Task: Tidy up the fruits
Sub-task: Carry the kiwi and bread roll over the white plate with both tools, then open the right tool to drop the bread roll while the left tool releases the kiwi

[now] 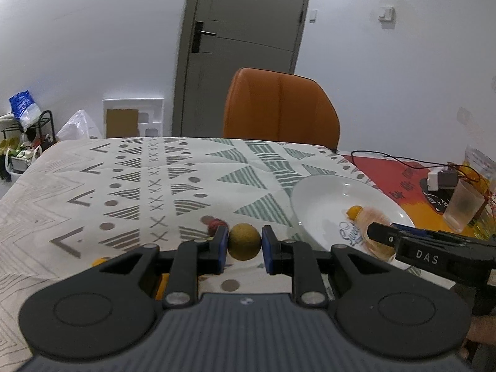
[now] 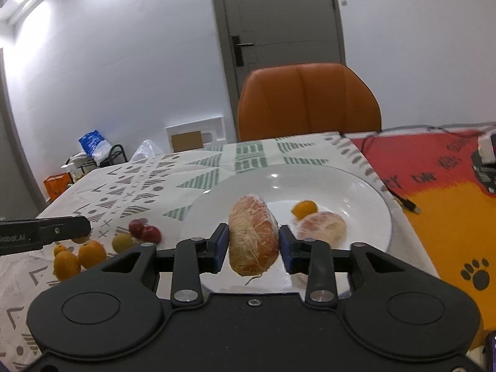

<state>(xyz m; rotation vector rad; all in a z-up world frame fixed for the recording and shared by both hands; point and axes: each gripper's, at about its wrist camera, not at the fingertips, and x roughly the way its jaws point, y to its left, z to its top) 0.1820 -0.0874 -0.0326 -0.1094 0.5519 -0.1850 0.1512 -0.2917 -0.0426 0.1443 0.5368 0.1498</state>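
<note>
My left gripper (image 1: 245, 246) is shut on a round yellow-green fruit (image 1: 244, 241), held just above the patterned tablecloth (image 1: 130, 186). My right gripper (image 2: 253, 245) is shut on a peeled pomelo wedge (image 2: 252, 235) over the near part of the white plate (image 2: 365, 192). On the plate lie another pomelo wedge (image 2: 322, 226) and a small orange fruit (image 2: 304, 209). Left of the plate on the cloth are two red fruits (image 2: 145, 231), a yellow-green fruit (image 2: 122, 242) and several orange fruits (image 2: 79, 257). The plate also shows in the left wrist view (image 1: 322, 198).
An orange chair (image 1: 280, 108) stands behind the table. On the right a red and orange mat (image 2: 440, 204) carries a cable (image 2: 406, 203), a plastic cup (image 1: 463, 207) and a small device (image 1: 441, 179). The left table edge drops toward a rack (image 1: 28, 136).
</note>
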